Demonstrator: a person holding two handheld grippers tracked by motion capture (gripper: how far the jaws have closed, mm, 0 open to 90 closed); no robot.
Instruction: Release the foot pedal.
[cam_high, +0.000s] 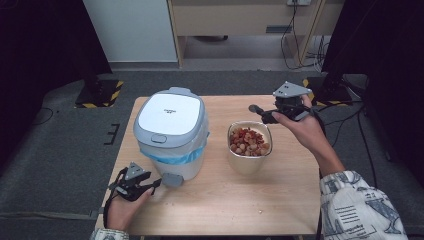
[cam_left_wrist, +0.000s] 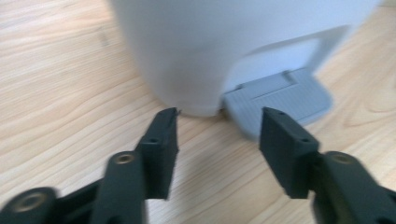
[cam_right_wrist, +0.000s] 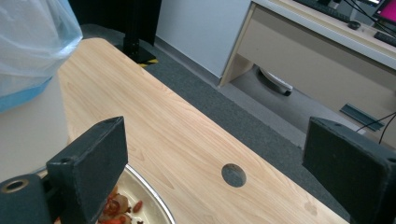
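Pedal bin (cam_high: 171, 131), white w/ grey lid shut and blue liner, stands on table's (cam_high: 215, 210) left half; its grey foot pedal (cam_high: 172, 179) juts from the base toward the person. Left gripper (cam_high: 156, 184) sits low, just beside the pedal, jaws parted, holding nothing; in left gripper view pedal (cam_left_wrist: 280, 100) lies ahead, slightly right of centre. Likely next: press it. Right gripper (cam_high: 260, 114) hovers wide open, empty, above far rim of steel bowl (cam_high: 249, 162) of reddish food scraps, right of bin.
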